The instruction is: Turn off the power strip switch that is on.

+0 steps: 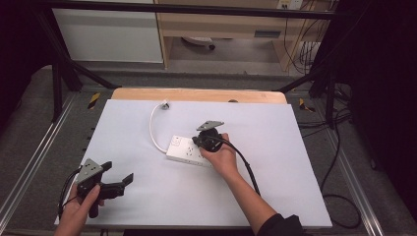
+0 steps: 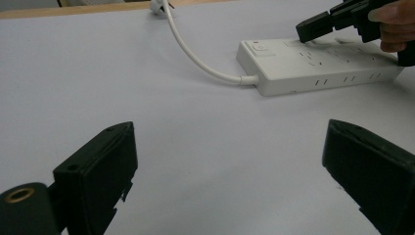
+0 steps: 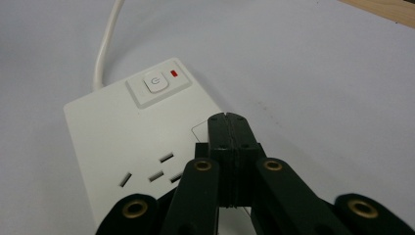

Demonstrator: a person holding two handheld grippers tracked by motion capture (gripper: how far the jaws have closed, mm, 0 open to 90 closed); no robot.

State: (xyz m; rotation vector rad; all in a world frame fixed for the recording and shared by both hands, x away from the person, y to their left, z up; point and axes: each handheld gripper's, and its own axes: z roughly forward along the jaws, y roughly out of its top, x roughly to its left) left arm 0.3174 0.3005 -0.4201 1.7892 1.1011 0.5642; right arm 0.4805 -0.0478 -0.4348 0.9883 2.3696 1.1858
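The white power strip (image 1: 189, 150) lies flat near the middle of the white table sheet (image 1: 147, 196), its long side running left to right and a little toward the near side; in the right gripper view its end carries a square switch (image 3: 156, 83) with a small red light (image 3: 174, 74) just beside it, and socket slots (image 3: 156, 171) nearer the camera; nothing is plugged into the slots that show. A white cord (image 1: 153, 129) leaves the strip's left end, curves away to the far side and ends in a plug (image 1: 164, 104) lying near the sheet's far edge, beside the bare wooden table edge (image 1: 196, 94).

The right gripper (image 3: 228, 117) is over the strip, held in the person's right hand (image 1: 222, 155); its jaws are pressed together with no gap and nothing between them; the joined tips sit above the strip's top face, between the switch and the slots; whether they touch the plastic I cannot tell. In the left gripper view the same tips point down at the strip's far side, with fingers (image 2: 396, 19) wrapped round the body.

The left gripper (image 1: 119, 173) is well apart from the strip, at the near left of the sheet, held in the left hand (image 1: 78, 209); its jaws are spread wide, with bare sheet between them, and they hold nothing and touch nothing; they point toward the strip.
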